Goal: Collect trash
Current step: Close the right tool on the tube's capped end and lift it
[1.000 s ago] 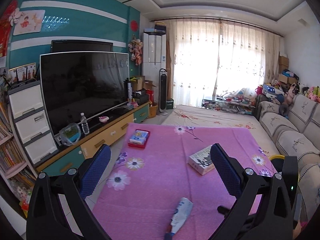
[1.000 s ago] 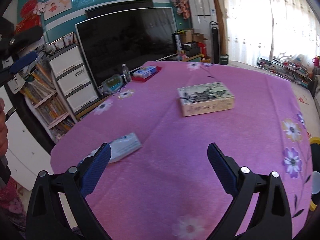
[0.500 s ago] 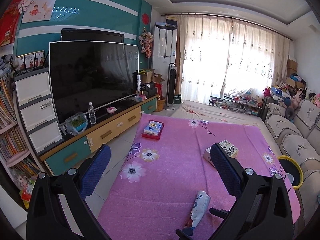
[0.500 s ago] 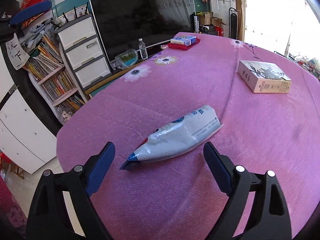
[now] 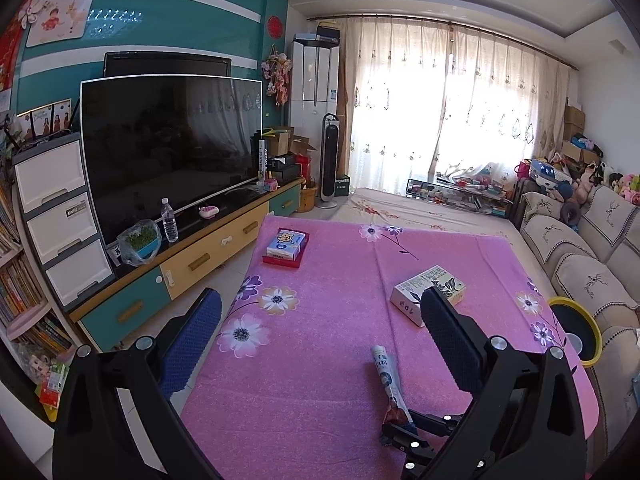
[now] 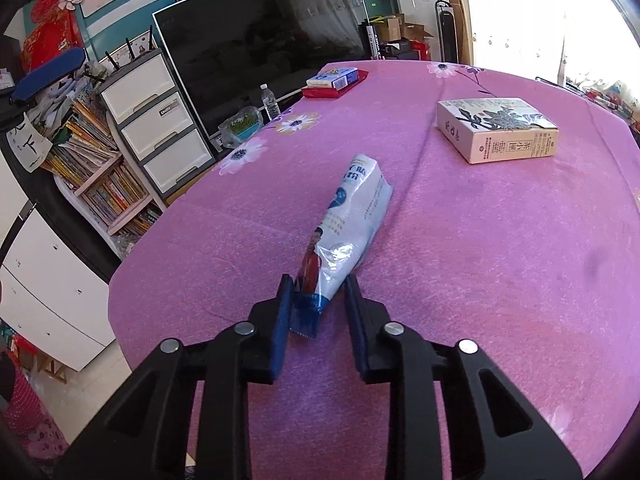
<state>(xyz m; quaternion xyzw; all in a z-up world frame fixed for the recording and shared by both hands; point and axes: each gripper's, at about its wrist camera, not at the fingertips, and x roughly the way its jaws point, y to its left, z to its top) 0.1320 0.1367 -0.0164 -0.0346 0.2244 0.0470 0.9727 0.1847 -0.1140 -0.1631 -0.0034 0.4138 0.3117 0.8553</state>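
Observation:
A crumpled white-and-blue snack wrapper lies on the pink flowered tablecloth, pointing away from me. My right gripper has its jaws closing around the wrapper's near blue end, and the pads touch it on both sides. The left wrist view shows the same wrapper with the right gripper at its near tip. My left gripper hangs open above the table's near part, with nothing between its fingers.
A cream printed box lies beyond the wrapper on the right. At the far edge sits a red tray with a blue box. A yellow-rimmed bin stands by the sofa on the table's right. TV cabinet and drawers line the left.
My right gripper came down onto the wrapper and its jaws narrowed from wide apart to pinching the near end. The left gripper drifted slightly and stayed open.

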